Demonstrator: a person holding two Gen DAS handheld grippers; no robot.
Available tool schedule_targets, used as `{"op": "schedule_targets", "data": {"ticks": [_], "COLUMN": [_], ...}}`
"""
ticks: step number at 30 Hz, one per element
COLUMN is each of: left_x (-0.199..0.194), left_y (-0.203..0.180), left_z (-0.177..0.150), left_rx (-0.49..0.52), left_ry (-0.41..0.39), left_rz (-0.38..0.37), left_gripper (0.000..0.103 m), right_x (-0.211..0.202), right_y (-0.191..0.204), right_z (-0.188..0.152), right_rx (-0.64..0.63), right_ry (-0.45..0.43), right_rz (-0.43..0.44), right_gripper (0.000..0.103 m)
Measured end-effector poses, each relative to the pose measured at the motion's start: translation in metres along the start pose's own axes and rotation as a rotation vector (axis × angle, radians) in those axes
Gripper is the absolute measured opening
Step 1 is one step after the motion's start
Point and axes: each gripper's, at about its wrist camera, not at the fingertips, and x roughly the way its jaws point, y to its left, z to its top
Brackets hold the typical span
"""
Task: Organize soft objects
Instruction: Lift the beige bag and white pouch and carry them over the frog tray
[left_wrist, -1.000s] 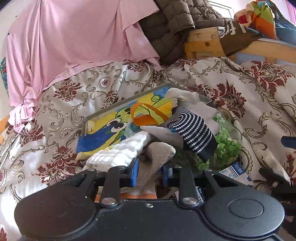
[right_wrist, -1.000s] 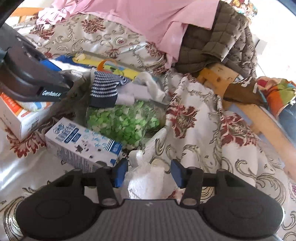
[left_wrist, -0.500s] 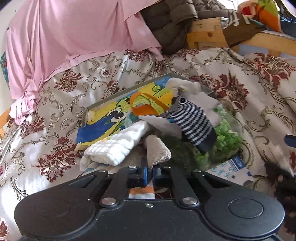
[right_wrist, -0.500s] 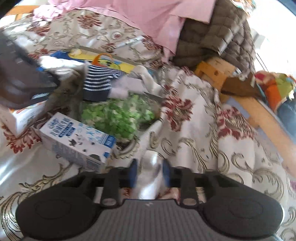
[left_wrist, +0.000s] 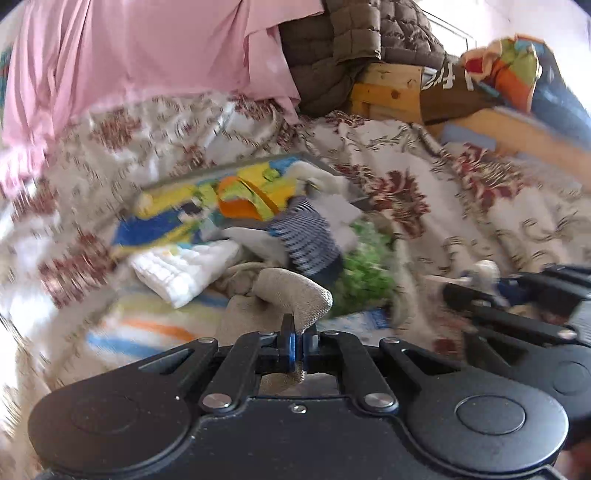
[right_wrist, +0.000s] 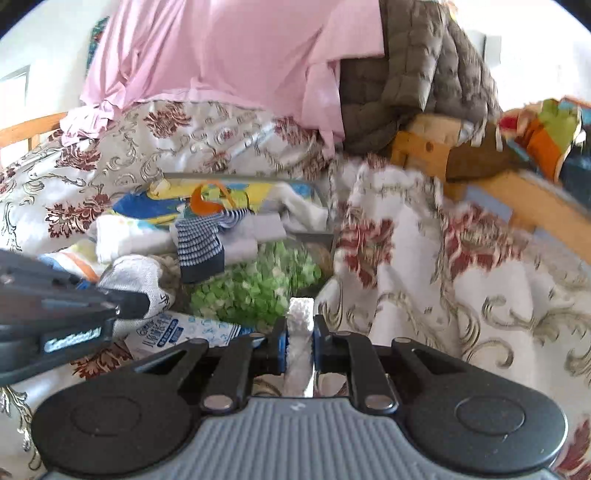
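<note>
Gripping a fold of beige-grey cloth (left_wrist: 291, 295), the left tongs (left_wrist: 295, 345) stand pinched fully together, the fabric bunching up above the blue pads and a bit of it hanging below them. The right tongs (right_wrist: 300, 341) have just been closing and now press on a white, crinkly soft bundle (right_wrist: 300, 325) that fills the narrow gap between the pads; what the bundle is cannot be told.

Both tools work over a bed covered in a cream quilt with dark red flowers (right_wrist: 406, 258). From the right wrist view, the pile of soft things lies at about 11 o'clock from the right tongs: a navy-and-white striped sock (right_wrist: 201, 245) draped over pale grey and white garments, a white ribbed cloth (left_wrist: 177, 271) beside it, and a bright cartoon-printed bag with an orange handle (right_wrist: 207, 201) behind them. A clear bag of green pieces (right_wrist: 258, 280) sits just ahead of the right tongs, touching the sock's dark toe. A blue-and-white carton (right_wrist: 177, 328) lies at 9 o'clock, close under the left tool.

At 12 o'clock, well back, a pink sheet (right_wrist: 229, 55) and an olive quilted jacket (right_wrist: 413, 70) are heaped against a wooden frame (right_wrist: 424, 144).
</note>
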Motion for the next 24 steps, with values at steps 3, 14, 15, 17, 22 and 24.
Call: {"op": "schedule_targets", "data": {"ticks": [3,14,15,17,22,24], "left_x": [-0.001,0.015,0.017,0.019,0.013,0.007], "left_y": [0.003,0.021,0.023,0.025,0.027,0.024], "left_z": [-0.006,-0.013,-0.013,-0.012,-0.01,-0.009], "left_rx": [-0.081,-0.139,-0.134,-0.139,-0.148,-0.14], "left_ry": [0.015,0.058,0.061,0.063,0.045,0.032], "left_rz": [-0.029,0.029,0.034,0.044,0.033,0.015], "left_gripper": [0.003,0.022,0.022,0.022,0.002,0.002], "right_x": [0.012,0.012,0.013,0.01,-0.001,-0.007], "right_y": [-0.009,-0.005,-0.005,-0.005,-0.009,-0.011], "right_z": [0.0,-0.006,-0.006,-0.006,-0.003,-0.001], "right_rx": [0.044,0.034,0.033,0.032,0.062,0.078], "right_ry": [0.076,0.149,0.155,0.141,0.071,0.026], "right_rz": [0.004,0.026,0.03,0.037,0.079,0.105], "right_gripper": [0.016,0.031,0.027,0.016,0.015,0.015]}}
